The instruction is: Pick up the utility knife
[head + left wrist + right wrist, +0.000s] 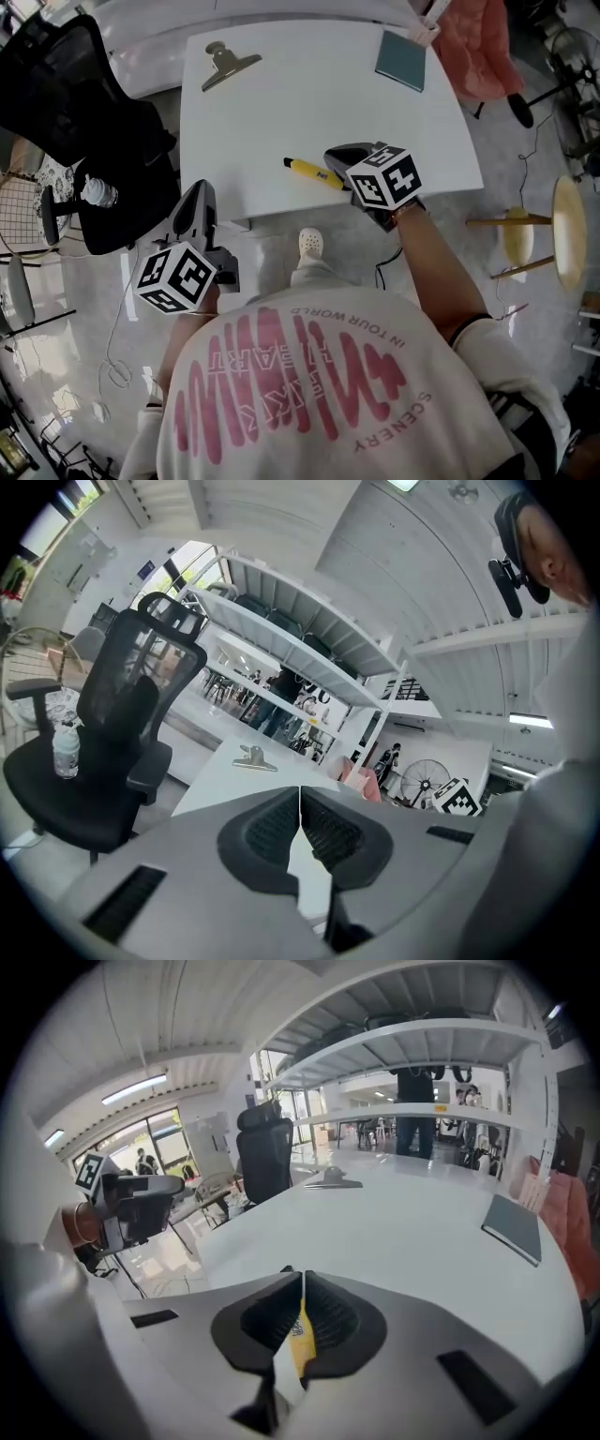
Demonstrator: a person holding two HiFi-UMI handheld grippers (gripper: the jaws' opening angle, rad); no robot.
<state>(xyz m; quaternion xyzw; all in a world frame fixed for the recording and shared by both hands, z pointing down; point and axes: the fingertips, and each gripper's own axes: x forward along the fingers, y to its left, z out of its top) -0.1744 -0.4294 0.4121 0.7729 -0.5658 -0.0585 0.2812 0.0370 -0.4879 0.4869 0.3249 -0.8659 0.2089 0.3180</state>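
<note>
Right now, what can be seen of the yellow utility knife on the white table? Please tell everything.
The utility knife is a slim yellow bar, plastic by its look, with a black tip at the end away from the right gripper and a small dark label. It lies flat on the white table near its front edge. Its other end runs under that gripper's shut jaws; whether they touch it cannot be told.

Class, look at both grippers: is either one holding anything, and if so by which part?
Nothing is held. The left gripper and right gripper are both shut and empty; the utility knife lies on the table.
</note>
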